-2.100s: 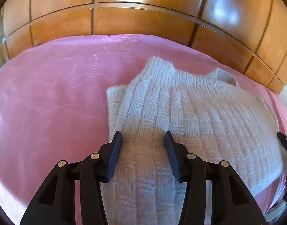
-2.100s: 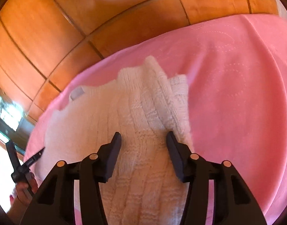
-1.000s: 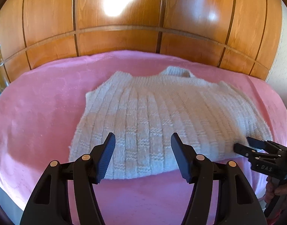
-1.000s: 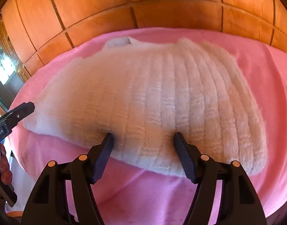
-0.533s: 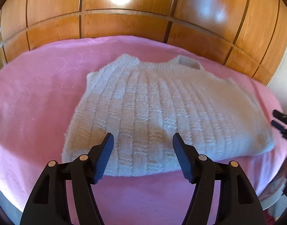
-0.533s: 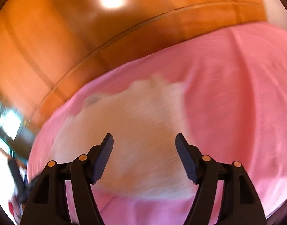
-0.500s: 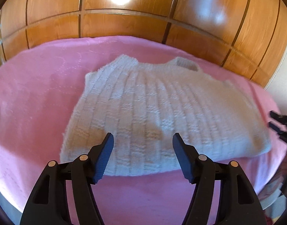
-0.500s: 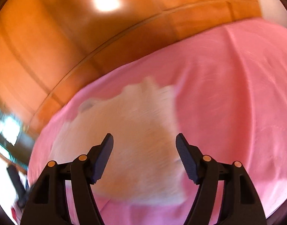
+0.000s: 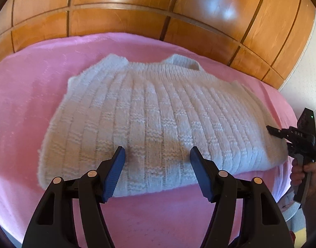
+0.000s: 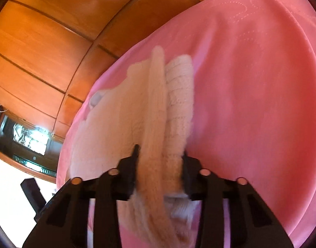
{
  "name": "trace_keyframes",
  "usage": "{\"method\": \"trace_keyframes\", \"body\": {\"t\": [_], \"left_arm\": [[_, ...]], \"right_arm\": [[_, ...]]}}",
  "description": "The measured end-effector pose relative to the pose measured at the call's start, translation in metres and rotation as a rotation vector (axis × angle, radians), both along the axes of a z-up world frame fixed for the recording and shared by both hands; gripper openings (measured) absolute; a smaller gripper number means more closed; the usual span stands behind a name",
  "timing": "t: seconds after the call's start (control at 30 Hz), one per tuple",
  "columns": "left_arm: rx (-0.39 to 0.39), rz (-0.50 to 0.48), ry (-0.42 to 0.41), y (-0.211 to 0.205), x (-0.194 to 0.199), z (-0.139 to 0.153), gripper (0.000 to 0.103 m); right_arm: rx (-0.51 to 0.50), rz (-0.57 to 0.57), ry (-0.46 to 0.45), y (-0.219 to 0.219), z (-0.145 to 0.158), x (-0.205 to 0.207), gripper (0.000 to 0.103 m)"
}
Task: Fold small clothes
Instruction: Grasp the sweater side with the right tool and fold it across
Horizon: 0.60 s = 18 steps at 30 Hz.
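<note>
Right claw [image 10: 160, 157] angled down, closing on sweater [image 9: 153, 119] edge, knit bunched between jaws; left claw [image 9: 156, 161] angled down above sweater, released.

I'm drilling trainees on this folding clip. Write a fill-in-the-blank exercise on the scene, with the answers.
1. The knitted sweater lies on a bedcover coloured ____.
2. The right gripper is closing with the sweater's ____ edge bunched between its fingers.
3. The left gripper hovers with its fingers ____.
4. Behind the bed stand panels of ____.

Answers: pink; side; open; wood
</note>
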<state>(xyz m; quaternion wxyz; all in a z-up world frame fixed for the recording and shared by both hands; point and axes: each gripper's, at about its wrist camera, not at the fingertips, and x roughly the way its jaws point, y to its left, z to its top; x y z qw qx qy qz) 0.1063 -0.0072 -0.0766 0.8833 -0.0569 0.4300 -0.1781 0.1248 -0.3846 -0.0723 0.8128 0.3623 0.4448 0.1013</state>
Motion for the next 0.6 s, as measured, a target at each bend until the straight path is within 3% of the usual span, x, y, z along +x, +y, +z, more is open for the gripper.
{"method": "trace_keyframes", "body": {"t": [0.1,0.23,0.37,0.6], "left_arm": [[-0.022,-0.006,0.014,-0.002,0.004,0.000,0.064],[-0.063,-0.027,0.021,0.003,0.005,0.004,0.064],[-0.106,-0.024,0.022,0.011,0.005,0.009,0.064],[-0.264,0.026,0.026,0.053,0.009,0.027,0.064]], "right_arm": [[0.013,-0.010,-0.010,0.002,0.006,-0.003,0.023],[0.043,0.024,-0.079,0.018,0.038,0.001,0.021],[0.090,0.106,-0.142,0.053,0.074,0.011,0.020],[0.174,0.217,-0.241,0.130,0.122,0.045,0.016]]}}
